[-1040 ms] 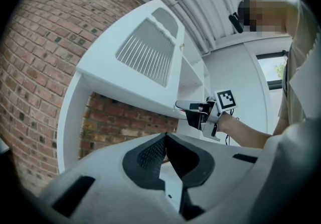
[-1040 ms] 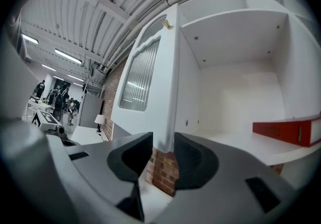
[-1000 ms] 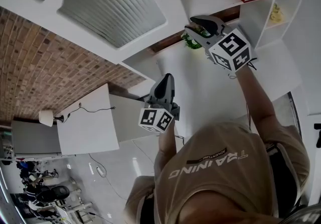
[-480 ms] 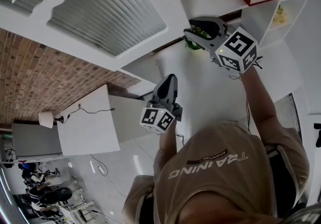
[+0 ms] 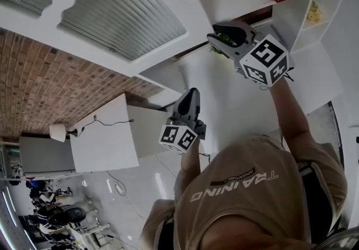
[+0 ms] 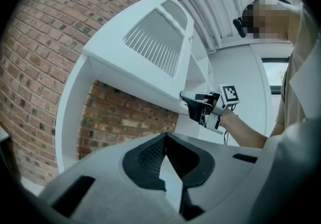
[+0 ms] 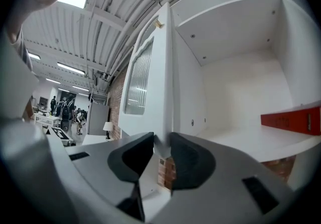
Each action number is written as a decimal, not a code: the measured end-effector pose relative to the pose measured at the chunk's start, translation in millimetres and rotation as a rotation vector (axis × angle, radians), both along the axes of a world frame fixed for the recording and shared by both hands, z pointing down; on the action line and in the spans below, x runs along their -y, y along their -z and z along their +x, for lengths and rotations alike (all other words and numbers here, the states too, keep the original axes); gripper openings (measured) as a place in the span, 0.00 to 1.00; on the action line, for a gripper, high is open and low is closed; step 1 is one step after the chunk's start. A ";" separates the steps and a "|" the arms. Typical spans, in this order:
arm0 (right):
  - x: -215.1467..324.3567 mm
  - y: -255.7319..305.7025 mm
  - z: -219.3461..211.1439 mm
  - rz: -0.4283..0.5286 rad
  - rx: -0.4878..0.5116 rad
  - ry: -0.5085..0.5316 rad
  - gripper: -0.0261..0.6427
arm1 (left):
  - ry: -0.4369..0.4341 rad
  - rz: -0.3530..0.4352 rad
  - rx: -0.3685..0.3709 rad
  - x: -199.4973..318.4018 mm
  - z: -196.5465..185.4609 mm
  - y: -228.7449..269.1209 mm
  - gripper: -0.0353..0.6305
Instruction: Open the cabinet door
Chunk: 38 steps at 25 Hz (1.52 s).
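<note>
Grips the free edge of the cabinet door point(image 7: 150, 67) with the right tool point(image 7: 161, 142), jaws clamped on either side of the thin white panel. Stands swung out from the cabinet, long axis upright, ribbed pane turned away from the open shelf point(image 7: 251, 140), gripped edge pointing back at the tool. Holds the left tool point(image 6: 165, 140) lower, well apart from the door, jaws together on nothing. Shows a red book point(image 7: 296, 117) lying on that shelf.

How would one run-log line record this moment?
right gripper: shut on cabinet door edge | left gripper: shut, empty | door state: open
</note>
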State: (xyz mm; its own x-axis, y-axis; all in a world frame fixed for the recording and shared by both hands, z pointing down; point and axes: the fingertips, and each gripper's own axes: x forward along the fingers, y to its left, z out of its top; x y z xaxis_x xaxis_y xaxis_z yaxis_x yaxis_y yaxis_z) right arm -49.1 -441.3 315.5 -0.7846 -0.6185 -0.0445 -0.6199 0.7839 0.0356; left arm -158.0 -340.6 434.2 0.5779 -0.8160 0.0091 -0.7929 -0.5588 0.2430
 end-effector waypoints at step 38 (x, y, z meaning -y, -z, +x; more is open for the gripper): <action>-91.2 6.2 6.5 0.138 0.054 0.153 0.15 | 0.164 -0.044 0.007 -66.5 48.7 -24.1 0.06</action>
State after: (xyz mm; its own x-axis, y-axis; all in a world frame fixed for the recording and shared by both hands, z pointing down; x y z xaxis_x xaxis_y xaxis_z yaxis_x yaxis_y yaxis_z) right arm -42.6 -350.2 309.3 -0.8629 -0.4777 -0.1651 -0.4982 0.8589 0.1190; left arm -109.3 -274.1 458.3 0.4372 -0.8980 0.0499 -0.8741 -0.4111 0.2587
